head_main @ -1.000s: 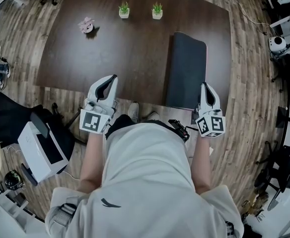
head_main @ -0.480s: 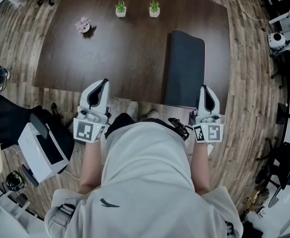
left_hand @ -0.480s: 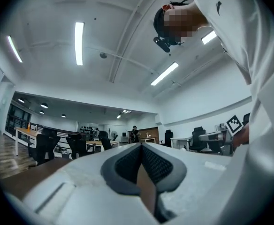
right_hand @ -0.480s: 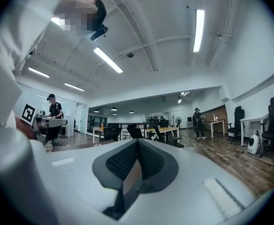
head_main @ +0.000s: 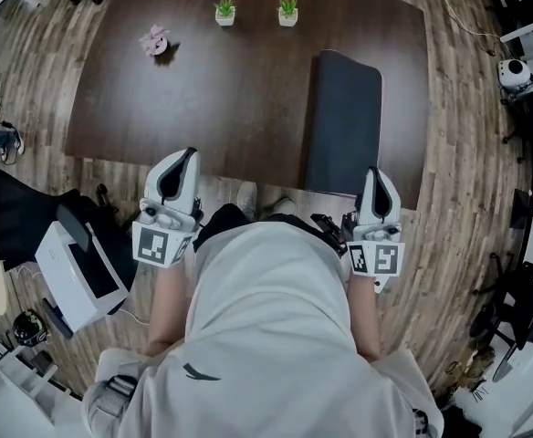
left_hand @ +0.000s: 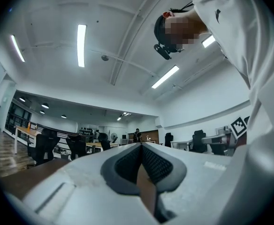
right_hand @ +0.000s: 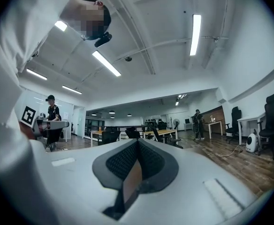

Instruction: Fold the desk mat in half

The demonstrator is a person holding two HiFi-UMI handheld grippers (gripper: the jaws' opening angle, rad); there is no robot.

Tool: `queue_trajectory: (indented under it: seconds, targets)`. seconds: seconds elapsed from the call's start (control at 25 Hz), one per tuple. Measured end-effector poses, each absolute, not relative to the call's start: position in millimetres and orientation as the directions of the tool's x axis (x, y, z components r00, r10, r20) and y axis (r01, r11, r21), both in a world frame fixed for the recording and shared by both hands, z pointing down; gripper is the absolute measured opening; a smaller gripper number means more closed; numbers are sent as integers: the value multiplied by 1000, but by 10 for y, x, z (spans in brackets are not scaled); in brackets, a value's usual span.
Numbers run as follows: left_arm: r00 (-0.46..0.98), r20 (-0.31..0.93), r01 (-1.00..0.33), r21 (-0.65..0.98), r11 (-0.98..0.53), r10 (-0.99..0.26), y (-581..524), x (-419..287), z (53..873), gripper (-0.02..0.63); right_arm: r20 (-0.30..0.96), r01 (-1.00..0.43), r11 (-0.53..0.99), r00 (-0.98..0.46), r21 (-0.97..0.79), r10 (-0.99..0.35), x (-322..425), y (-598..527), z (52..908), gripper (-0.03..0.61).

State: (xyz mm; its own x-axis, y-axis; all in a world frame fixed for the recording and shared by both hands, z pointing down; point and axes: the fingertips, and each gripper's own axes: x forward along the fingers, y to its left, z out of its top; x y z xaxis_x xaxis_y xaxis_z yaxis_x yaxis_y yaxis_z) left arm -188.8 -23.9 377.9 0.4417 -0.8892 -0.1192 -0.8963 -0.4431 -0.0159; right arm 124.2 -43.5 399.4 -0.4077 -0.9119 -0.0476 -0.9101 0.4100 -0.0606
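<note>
Sharing the table (head_main: 230, 108) with the desk mat (head_main: 344, 121) stand two potted plants (head_main: 224, 13)

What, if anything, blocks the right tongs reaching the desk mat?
Probably nothing, so likely yes: the right tongs, shut and empty, sit by the near edge of the desk mat. They'd need opening first.

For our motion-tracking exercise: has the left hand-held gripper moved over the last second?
Yes. The left hand-held gripper has drawn back toward the person and leftward, its tip now overlapping the dark wooden table's near edge less.
</note>
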Motion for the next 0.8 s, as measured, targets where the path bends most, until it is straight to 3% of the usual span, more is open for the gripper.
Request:
queue_trajectory:
  seconds: [0.8]
  targets:
    - [417,-111,-904,49,-424,-902,-539,-2006,3893,3,27,-920,386,-389,-70,-921,1264,-567,4115,0]
